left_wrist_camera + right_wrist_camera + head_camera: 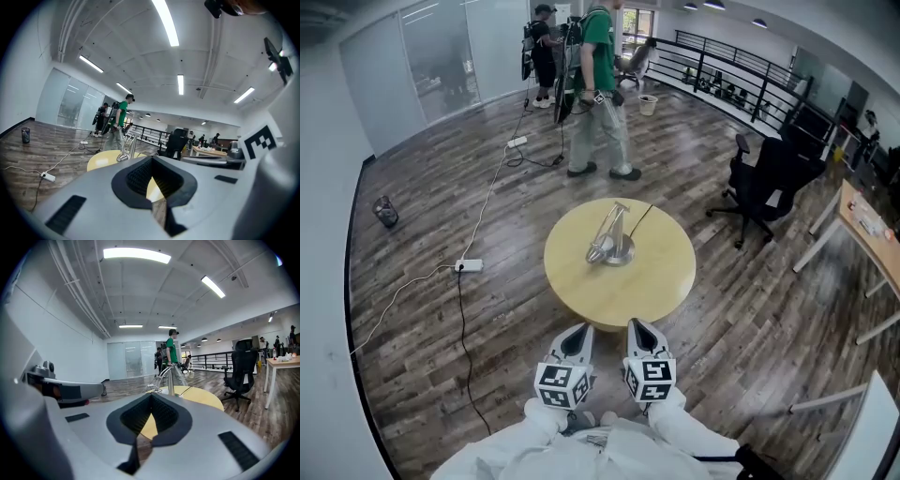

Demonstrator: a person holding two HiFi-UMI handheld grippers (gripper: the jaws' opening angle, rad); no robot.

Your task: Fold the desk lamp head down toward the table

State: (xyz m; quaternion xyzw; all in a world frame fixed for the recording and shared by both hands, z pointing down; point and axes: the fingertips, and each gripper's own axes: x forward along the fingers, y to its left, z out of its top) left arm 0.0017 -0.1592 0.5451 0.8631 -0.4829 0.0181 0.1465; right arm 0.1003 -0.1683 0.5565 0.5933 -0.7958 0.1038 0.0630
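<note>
A silver desk lamp [612, 239] stands in the middle of a round yellow table [652, 286]. Its arm leans left and its head [599, 251] hangs low, close to the tabletop beside the round base. My left gripper [576, 339] and right gripper [641, 334] hover side by side in front of my body, just short of the table's near edge and well apart from the lamp. Both are shut with nothing between the jaws. The left gripper view shows the lamp [125, 149] beyond the left gripper [152, 158]. The right gripper view shows the lamp [168, 378] beyond the right gripper [151, 395].
A person in a green shirt [600, 84] stands beyond the table with another person behind. A black office chair [769, 178] sits at the right, with a desk [872, 225] further right. A power strip [469, 265] and cables lie on the wooden floor at the left.
</note>
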